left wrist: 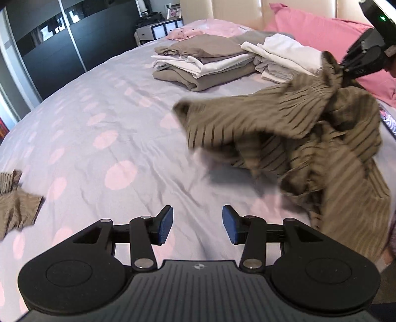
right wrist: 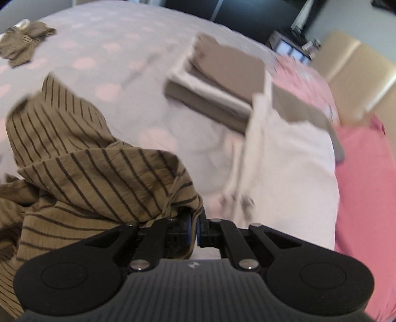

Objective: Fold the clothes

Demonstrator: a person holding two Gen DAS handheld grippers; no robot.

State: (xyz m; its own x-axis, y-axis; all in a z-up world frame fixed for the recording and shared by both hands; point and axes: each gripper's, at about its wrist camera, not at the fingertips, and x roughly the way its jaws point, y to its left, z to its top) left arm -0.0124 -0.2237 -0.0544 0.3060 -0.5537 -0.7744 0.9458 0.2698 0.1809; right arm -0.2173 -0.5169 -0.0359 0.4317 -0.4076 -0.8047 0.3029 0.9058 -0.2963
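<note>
An olive shirt with dark stripes (left wrist: 297,123) hangs bunched over the bed at the right, and it looks blurred. My right gripper (left wrist: 346,71) is shut on its upper edge and holds it up off the cover. In the right wrist view the striped shirt (right wrist: 86,173) drapes left from the right gripper (right wrist: 194,223), whose blue pads pinch the cloth. My left gripper (left wrist: 198,223) hovers open over bare bedcover (left wrist: 99,123), left of the hanging cloth and holding nothing. A second striped olive piece (left wrist: 14,205) lies at the bed's left edge, also visible as a crumpled striped piece (right wrist: 22,44) in the right wrist view.
A stack of folded taupe and white clothes (left wrist: 205,64) sits mid-bed, with a loose white pile (left wrist: 279,57) beside it. Pink pillows (left wrist: 321,27) lean on the cream headboard (left wrist: 235,10). A dark wardrobe (left wrist: 49,49) and a nightstand (left wrist: 158,28) stand beyond the bed.
</note>
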